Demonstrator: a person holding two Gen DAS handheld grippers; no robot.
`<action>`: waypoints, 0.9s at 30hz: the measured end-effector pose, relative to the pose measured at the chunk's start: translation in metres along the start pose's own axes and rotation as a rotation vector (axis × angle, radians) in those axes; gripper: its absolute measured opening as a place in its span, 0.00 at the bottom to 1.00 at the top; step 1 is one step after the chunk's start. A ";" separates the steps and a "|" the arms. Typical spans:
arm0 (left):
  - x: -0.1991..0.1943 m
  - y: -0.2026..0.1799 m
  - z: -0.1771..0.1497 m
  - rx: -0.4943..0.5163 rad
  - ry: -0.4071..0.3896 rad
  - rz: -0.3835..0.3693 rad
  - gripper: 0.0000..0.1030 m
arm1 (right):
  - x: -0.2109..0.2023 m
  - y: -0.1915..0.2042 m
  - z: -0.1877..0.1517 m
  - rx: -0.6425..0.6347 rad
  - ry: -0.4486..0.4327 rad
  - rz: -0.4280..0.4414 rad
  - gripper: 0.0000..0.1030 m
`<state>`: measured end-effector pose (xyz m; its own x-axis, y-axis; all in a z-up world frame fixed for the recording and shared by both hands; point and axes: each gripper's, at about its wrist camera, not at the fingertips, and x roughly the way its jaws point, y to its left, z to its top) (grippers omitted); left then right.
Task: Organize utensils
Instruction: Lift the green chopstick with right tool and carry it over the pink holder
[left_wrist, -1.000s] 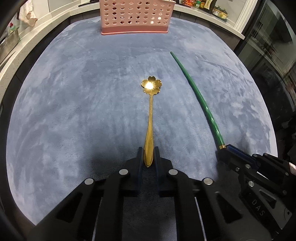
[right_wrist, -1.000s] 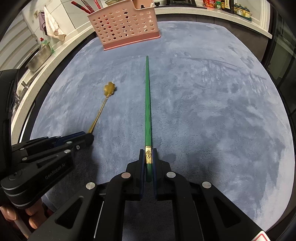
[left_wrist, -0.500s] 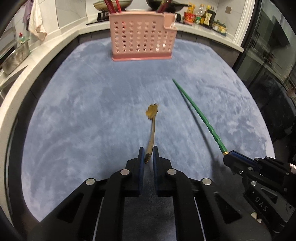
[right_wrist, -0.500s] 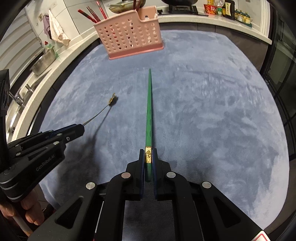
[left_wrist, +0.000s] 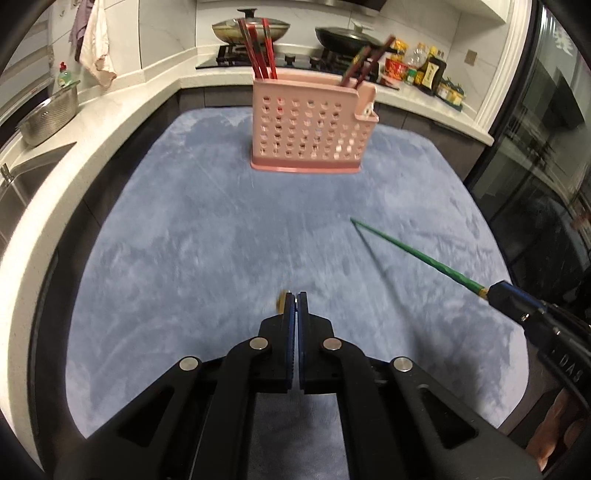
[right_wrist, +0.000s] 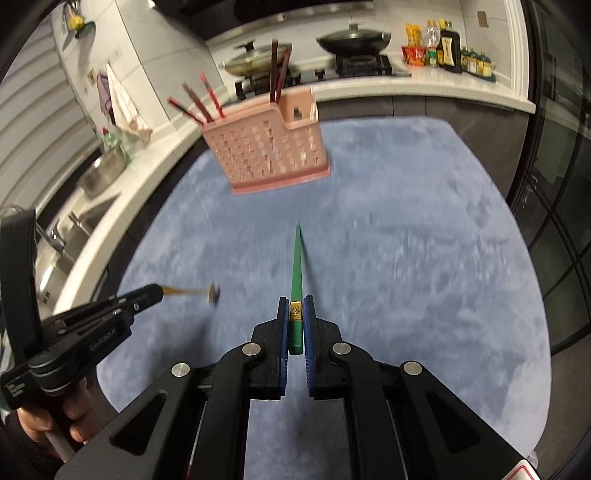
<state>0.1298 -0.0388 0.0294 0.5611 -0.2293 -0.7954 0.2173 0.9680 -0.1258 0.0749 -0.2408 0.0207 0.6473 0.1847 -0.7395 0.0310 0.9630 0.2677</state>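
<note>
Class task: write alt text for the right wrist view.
The right gripper holds a long green chopstick pointing at a pink perforated plastic utensil basket on a blue-grey mat. At left, the left gripper holds a gold spoon.

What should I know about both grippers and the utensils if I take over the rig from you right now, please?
Left gripper: shut on the gold spoon, lifted off the blue mat.
Right gripper: shut on the green chopstick, also off the mat.
Pink holder stands at the mat's far end with red chopsticks already in it.
Done: both pieces picked up.
Left: carry each to the holder and drop it in.
</note>
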 end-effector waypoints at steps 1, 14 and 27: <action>-0.003 0.001 0.004 -0.002 -0.008 -0.002 0.01 | -0.003 0.000 0.006 0.000 -0.015 0.002 0.07; -0.029 0.009 0.073 -0.007 -0.113 -0.030 0.00 | -0.030 0.012 0.082 -0.021 -0.163 0.053 0.07; -0.063 0.005 0.166 0.013 -0.256 -0.072 0.01 | -0.044 0.031 0.170 -0.043 -0.336 0.106 0.07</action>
<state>0.2284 -0.0362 0.1774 0.7273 -0.3178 -0.6083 0.2737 0.9471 -0.1676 0.1768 -0.2519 0.1662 0.8597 0.2165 -0.4626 -0.0774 0.9505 0.3009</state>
